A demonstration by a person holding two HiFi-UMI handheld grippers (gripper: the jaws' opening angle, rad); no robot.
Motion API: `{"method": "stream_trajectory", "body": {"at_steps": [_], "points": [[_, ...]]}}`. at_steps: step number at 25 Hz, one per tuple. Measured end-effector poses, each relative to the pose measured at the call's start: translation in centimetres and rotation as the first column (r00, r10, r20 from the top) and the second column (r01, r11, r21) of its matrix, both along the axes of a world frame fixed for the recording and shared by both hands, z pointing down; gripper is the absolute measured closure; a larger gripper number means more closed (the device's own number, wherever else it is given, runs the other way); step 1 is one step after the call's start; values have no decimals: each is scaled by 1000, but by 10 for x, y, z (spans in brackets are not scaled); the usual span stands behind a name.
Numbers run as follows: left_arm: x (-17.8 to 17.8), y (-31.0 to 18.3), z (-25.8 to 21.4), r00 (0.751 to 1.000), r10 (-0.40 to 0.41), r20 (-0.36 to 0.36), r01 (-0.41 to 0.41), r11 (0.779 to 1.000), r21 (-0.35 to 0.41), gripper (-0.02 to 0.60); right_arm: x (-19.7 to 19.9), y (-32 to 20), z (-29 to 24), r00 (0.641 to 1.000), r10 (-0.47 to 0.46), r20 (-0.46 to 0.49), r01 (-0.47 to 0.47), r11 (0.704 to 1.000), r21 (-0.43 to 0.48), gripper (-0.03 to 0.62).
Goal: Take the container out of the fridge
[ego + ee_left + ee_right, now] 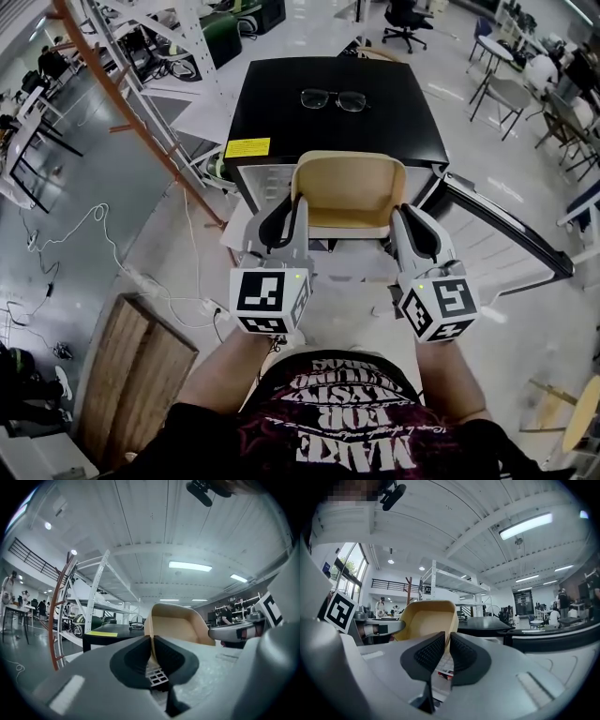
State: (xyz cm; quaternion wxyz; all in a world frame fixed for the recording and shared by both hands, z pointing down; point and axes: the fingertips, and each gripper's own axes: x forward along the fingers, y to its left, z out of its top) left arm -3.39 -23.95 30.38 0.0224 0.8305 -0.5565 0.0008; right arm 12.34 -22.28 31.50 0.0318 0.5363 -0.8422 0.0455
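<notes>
I hold a tan open-topped container (349,190) between both grippers, in front of the black fridge (281,103) and level with its top. My left gripper (298,214) is shut on the container's left wall, and my right gripper (401,221) is shut on its right wall. In the left gripper view the dark pads (136,660) pinch the thin edge of the container (176,623) at the left gripper (152,641). In the right gripper view the right gripper (447,641) clamps the rim of the container (426,620) the same way.
A pair of glasses (334,98) lies on the fridge top, near a yellow sticker (247,147). The fridge door (511,234) stands open to the right. A wooden board (131,375) lies at lower left, by a white cable (103,244). An orange-framed rack (131,112) stands left.
</notes>
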Motion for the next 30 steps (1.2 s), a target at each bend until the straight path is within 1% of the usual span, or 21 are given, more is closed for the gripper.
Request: {"method": "stream_trajectory", "body": {"at_steps": [4, 9, 20, 30], "points": [[-2, -1, -13, 1000, 9, 3, -9, 1000, 30, 558, -2, -1, -13, 1000, 0, 0, 0, 1000, 27, 533], [-5, 1, -26, 1000, 19, -3, -19, 999, 49, 555, -5, -1, -28, 1000, -1, -3, 1, 999, 54, 536], [-11, 5, -28, 1000, 23, -11, -22, 998, 54, 555, -12, 5, -32, 1000, -4, 0, 4, 998, 70, 537], [-10, 14, -31, 1000, 7, -4, -7, 999, 52, 555, -10, 10, -31, 1000, -22, 4, 22, 998, 61, 539]]}}
